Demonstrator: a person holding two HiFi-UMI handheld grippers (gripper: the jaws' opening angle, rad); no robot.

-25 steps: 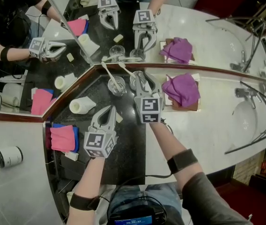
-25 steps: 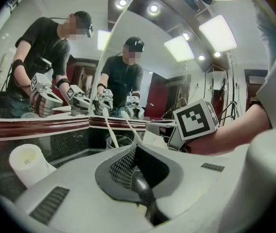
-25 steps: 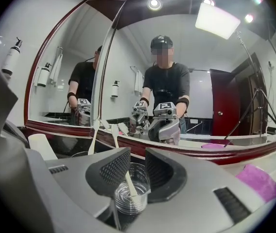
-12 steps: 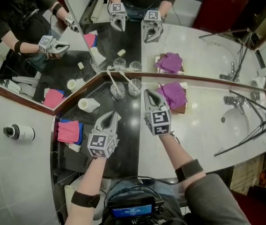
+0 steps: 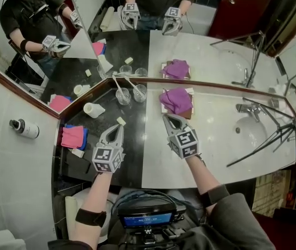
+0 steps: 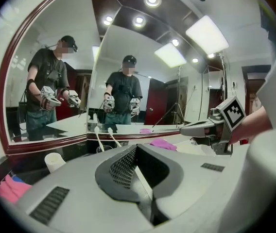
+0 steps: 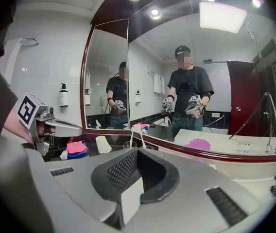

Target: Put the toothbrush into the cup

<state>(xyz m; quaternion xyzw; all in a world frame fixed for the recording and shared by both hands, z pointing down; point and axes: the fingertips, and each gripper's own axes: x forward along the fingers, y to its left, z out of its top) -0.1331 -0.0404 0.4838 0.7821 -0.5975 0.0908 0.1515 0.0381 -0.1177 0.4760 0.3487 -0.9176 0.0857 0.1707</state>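
Observation:
Two glass cups point(image 5: 123, 96) point(image 5: 139, 93) stand side by side on the black counter by the mirror. A white toothbrush point(image 5: 117, 84) point(image 5: 131, 83) leans in each; both toothbrushes show in the left gripper view point(image 6: 98, 139) point(image 6: 112, 136). My left gripper point(image 5: 116, 127) hovers shut and empty in front of the cups. My right gripper point(image 5: 167, 117) is over the white counter, right of the cups, also shut with nothing in it. Each gripper shows in the other's view, the right gripper point(image 6: 189, 128) and the left gripper point(image 7: 77, 128).
A purple cloth point(image 5: 176, 100) lies on a brown tray right of the cups. A white tumbler point(image 5: 94, 110) lies on its side at the left, near a pink cloth point(image 5: 74, 137). A small cream block point(image 5: 120, 121) sits by the left jaws. Sink point(image 5: 252, 132) and tripod legs point(image 5: 265, 139) at right.
The right gripper has drawn back from the right cup and its jaws have closed; the toothbrush stays in that cup. The left gripper has also pulled back towards me.

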